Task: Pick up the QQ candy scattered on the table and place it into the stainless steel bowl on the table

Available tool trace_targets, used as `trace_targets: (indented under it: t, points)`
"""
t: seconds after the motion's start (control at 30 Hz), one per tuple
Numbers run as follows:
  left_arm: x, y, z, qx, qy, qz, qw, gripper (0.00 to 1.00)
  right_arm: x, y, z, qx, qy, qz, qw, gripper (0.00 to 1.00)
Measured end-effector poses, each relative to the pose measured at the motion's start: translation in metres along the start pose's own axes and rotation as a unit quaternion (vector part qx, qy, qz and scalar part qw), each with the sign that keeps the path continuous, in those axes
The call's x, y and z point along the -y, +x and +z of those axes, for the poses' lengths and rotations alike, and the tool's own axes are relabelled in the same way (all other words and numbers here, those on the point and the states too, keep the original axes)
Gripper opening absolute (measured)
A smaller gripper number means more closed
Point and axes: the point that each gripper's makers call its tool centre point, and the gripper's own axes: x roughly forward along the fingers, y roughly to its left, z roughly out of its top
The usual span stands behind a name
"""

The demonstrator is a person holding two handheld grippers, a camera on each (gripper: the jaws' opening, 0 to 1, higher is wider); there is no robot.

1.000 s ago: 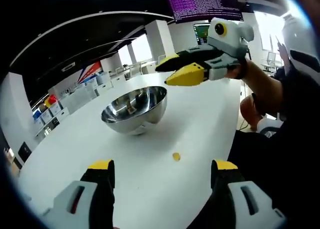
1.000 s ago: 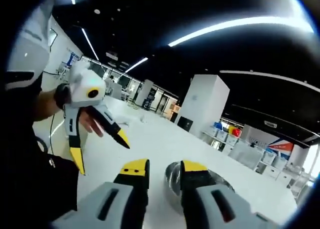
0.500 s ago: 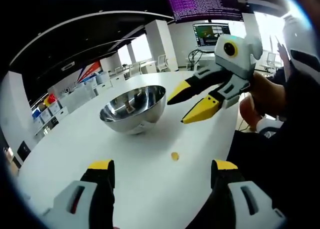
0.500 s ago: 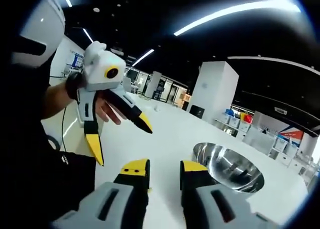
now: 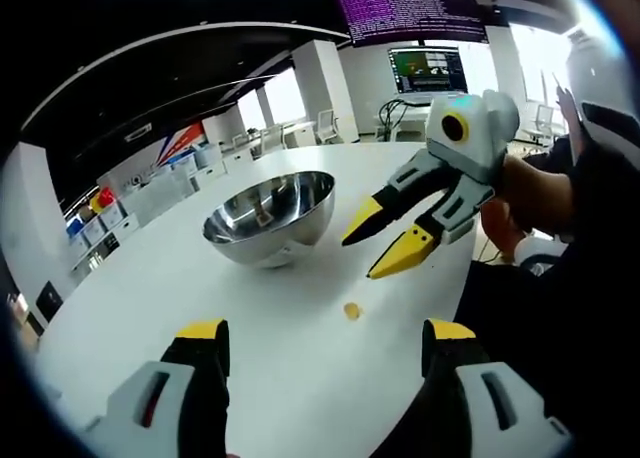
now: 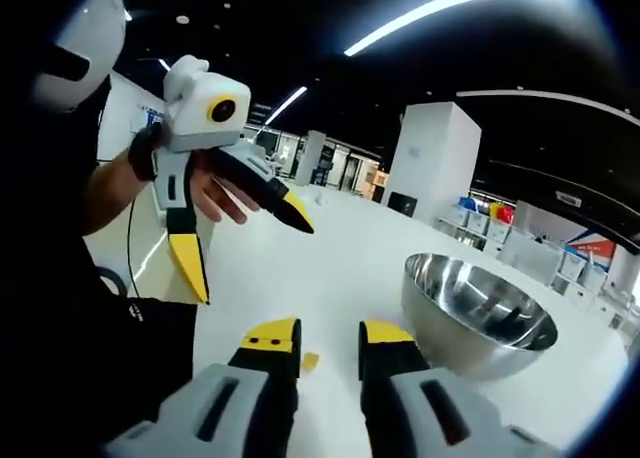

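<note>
One small yellow QQ candy (image 5: pixel 352 311) lies on the white table (image 5: pixel 150 288), just ahead of my left gripper (image 5: pixel 326 330), whose jaws stand wide open with nothing between them. The stainless steel bowl (image 5: pixel 270 218) stands upright beyond the candy and holds a small piece. My right gripper (image 5: pixel 380 246) hangs open above the table, between bowl and candy, tips pointing down. In the right gripper view the candy (image 6: pixel 310 360) lies between my right gripper's (image 6: pixel 330 334) jaws, the bowl (image 6: pixel 480 318) stands at the right, and the left gripper (image 6: pixel 252 258) is open at the left.
The table's edge (image 5: pixel 455 278) runs close on the right, with the person's dark sleeve (image 5: pixel 590 238) beyond it. Shelves with coloured bins (image 5: pixel 100 213) and lit monitors (image 5: pixel 425 68) stand far behind. A hand (image 6: pixel 215 193) holds the left gripper.
The right gripper has swung from above the bowl's far side down toward the candy, its jaws spread wider. The right gripper view tilted down, bringing bowl and candy in. The left gripper held still.
</note>
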Motion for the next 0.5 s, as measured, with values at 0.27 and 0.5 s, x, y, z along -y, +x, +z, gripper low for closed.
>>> trace_targets:
  t: [0.27,0.5]
  points:
    - [0.002,0.001,0.0,-0.003,0.003,-0.003,1.0,0.78,-0.009,0.016,-0.021,-0.011,0.031,0.011,0.9994,0.2]
    - [0.002,0.002,0.0,-0.004,0.003,-0.003,1.0,0.78,-0.016,0.026,-0.033,-0.027,0.031,0.022,0.9989,0.2]
